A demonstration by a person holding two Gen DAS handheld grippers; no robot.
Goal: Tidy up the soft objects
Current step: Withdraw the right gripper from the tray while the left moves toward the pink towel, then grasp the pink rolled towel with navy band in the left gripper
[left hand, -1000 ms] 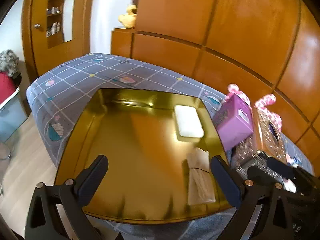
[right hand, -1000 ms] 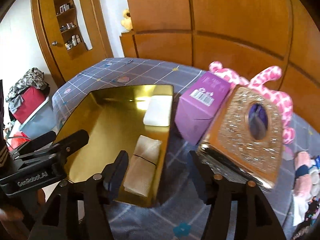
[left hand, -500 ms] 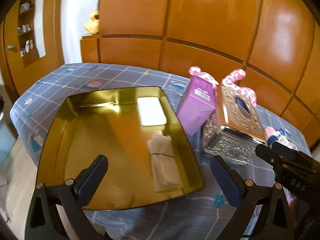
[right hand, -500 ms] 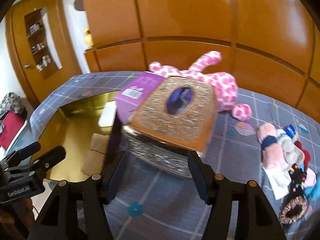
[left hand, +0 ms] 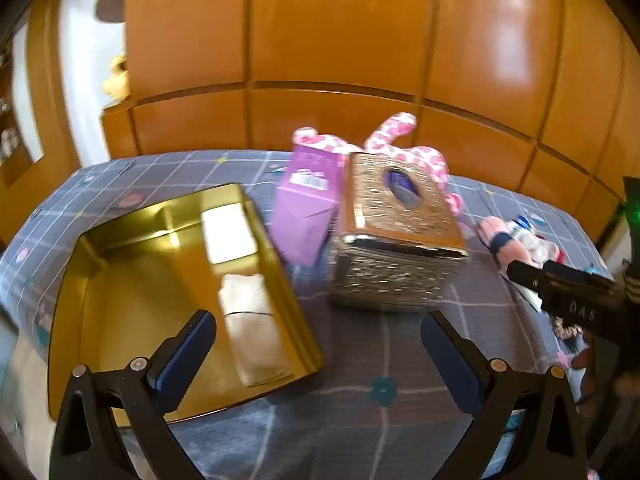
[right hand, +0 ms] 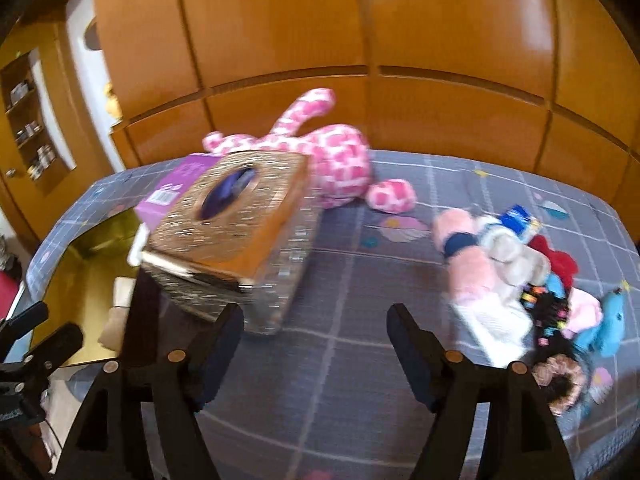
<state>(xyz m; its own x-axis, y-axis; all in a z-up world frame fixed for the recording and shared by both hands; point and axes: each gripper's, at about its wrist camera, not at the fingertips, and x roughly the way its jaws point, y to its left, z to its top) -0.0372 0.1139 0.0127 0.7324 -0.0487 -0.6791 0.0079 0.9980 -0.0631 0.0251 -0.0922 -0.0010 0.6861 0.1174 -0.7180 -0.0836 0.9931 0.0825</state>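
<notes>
The left gripper [left hand: 318, 354] is held wide open over the grey checked bedspread [left hand: 360, 396]. The right gripper [right hand: 314, 346] is being opened, with nothing between its fingers, near the pile of small soft toys [right hand: 516, 276].

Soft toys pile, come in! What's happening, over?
Both tongs, left and right, empty; right opening. Soft pile untouched on bed. Glittery tissue box sits left, over.

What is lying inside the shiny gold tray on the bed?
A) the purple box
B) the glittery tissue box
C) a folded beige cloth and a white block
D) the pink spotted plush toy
C: the folded beige cloth and a white block lie inside the gold tray; everything else sits outside it on the bedspread.
</notes>
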